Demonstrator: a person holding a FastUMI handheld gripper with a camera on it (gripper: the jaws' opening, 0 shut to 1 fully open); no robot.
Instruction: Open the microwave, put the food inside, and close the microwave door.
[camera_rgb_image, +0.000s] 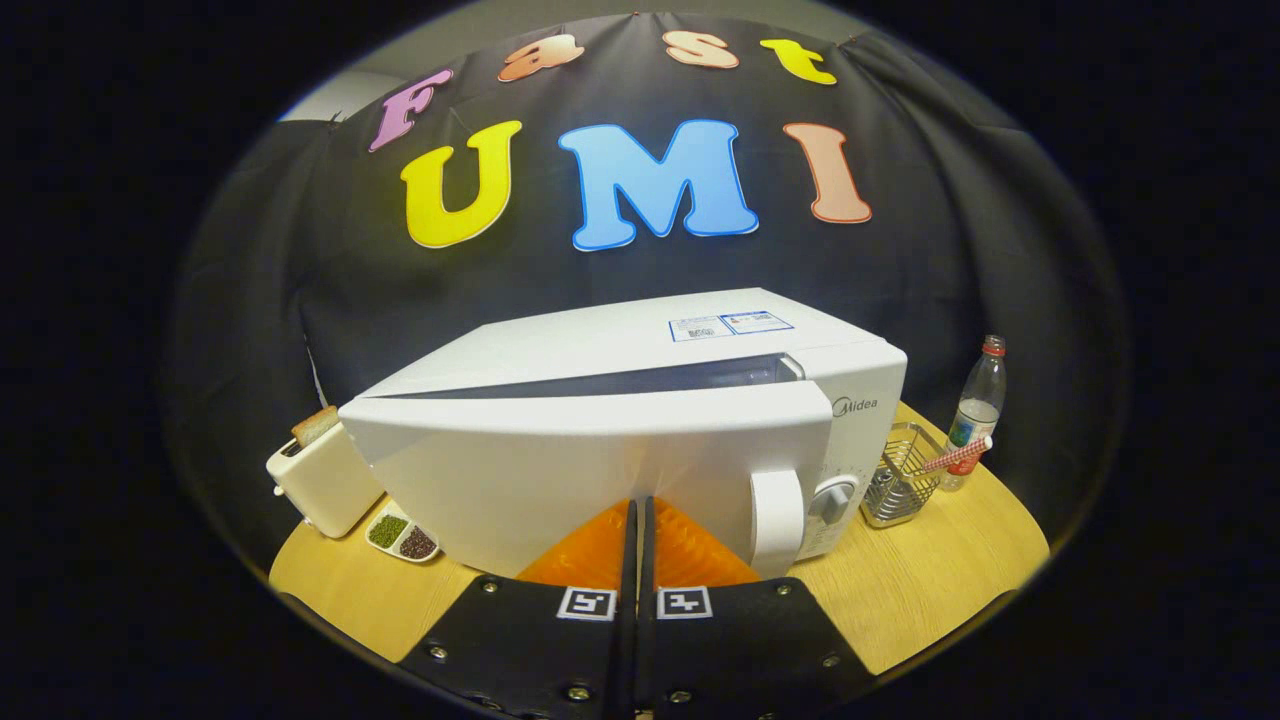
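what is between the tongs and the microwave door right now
Nothing visible: the closed tongs sit with their tips right at the face of the ajar microwave door, which is angled out from the microwave.

gripper view rides the tongs (640, 505), close, facing the microwave (620, 430) door

The big white boxy microwave (620, 400) sits on the light wooden table. Its white door (590, 470) is not quite shut: it swings out a little on one side, and a dark thin gap shows along the top. The door's white handle (777, 520) stands upright next to a round knob (835, 497).
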